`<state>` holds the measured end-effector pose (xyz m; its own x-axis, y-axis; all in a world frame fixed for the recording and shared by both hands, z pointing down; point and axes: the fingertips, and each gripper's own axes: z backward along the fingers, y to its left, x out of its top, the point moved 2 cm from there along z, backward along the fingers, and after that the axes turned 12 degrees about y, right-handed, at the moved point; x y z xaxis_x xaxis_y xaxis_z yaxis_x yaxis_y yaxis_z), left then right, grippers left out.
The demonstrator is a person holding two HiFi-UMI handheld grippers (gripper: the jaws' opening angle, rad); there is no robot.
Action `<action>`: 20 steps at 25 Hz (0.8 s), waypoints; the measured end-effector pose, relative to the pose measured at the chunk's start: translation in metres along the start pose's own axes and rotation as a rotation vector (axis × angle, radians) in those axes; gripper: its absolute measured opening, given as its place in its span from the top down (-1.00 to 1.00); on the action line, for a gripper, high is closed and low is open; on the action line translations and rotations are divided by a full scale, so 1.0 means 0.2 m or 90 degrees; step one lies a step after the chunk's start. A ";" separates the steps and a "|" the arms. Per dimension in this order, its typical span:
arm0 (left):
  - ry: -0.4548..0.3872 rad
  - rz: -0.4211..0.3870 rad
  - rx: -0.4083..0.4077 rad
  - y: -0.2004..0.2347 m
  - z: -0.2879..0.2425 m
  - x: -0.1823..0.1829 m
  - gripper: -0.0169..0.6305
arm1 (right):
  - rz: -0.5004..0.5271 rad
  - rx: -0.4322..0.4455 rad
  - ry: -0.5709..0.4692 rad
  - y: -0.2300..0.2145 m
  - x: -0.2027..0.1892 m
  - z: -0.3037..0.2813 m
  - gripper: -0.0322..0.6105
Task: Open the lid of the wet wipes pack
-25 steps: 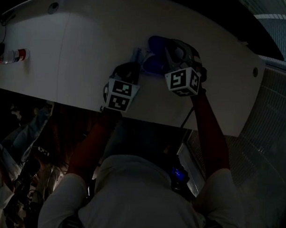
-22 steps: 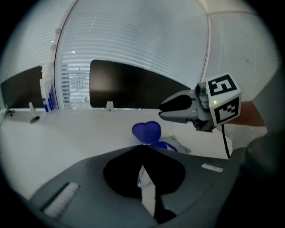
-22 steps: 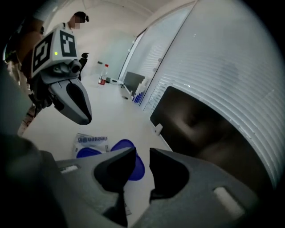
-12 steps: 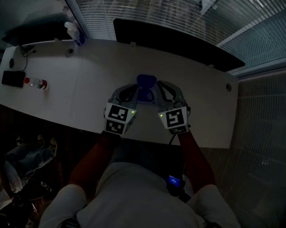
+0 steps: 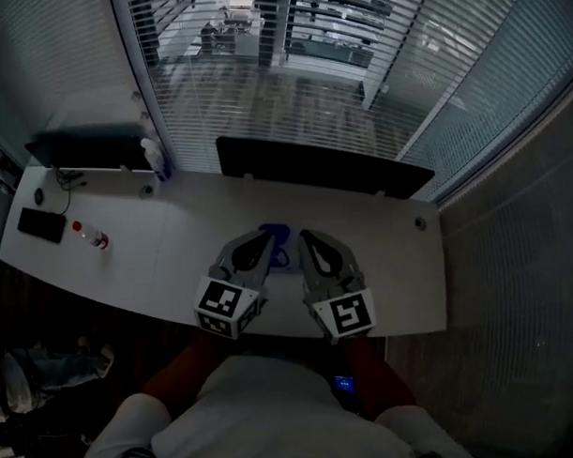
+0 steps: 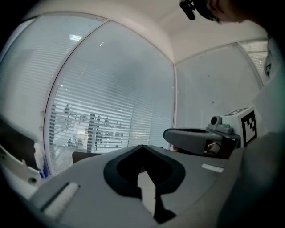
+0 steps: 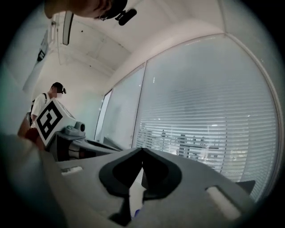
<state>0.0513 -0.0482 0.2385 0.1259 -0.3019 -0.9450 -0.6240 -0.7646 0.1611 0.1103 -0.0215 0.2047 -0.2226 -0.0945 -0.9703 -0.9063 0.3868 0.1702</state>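
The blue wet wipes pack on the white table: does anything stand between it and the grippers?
Nothing visible does. The blue wet wipes pack shows between the tips of the left gripper and the right gripper, both shut and empty. The red-capped clear bottle stands far left.

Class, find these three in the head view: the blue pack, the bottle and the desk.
Blue pack (image 5: 278, 240): head view, on its visible top face.
Bottle (image 5: 92, 236): head view, on the middle of its body.
Desk (image 5: 173, 257): head view, on bare top left of centre.
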 end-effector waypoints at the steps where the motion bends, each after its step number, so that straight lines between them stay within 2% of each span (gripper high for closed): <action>1: -0.011 -0.019 -0.002 -0.03 0.03 0.02 0.94 | -0.009 -0.006 -0.020 0.02 0.06 0.04 0.89; 7: -0.069 -0.078 -0.018 -0.18 0.20 0.19 0.94 | -0.085 -0.007 -0.062 0.08 0.23 0.26 0.89; 11: -0.081 -0.077 -0.029 -0.26 0.24 0.17 0.94 | -0.084 -0.018 -0.053 0.09 0.17 0.38 0.89; 14: -0.084 -0.071 -0.035 -0.28 0.25 0.15 0.94 | -0.107 -0.019 -0.053 0.12 0.13 0.41 0.89; 20: -0.074 -0.061 -0.041 -0.35 0.26 0.16 0.94 | -0.103 -0.014 -0.043 0.14 0.20 0.47 0.90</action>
<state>0.0602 0.0252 0.1816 0.0899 -0.1612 -0.9828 -0.5624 -0.8226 0.0835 0.1093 0.0719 0.1555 -0.0495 -0.0924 -0.9945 -0.9359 0.3519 0.0139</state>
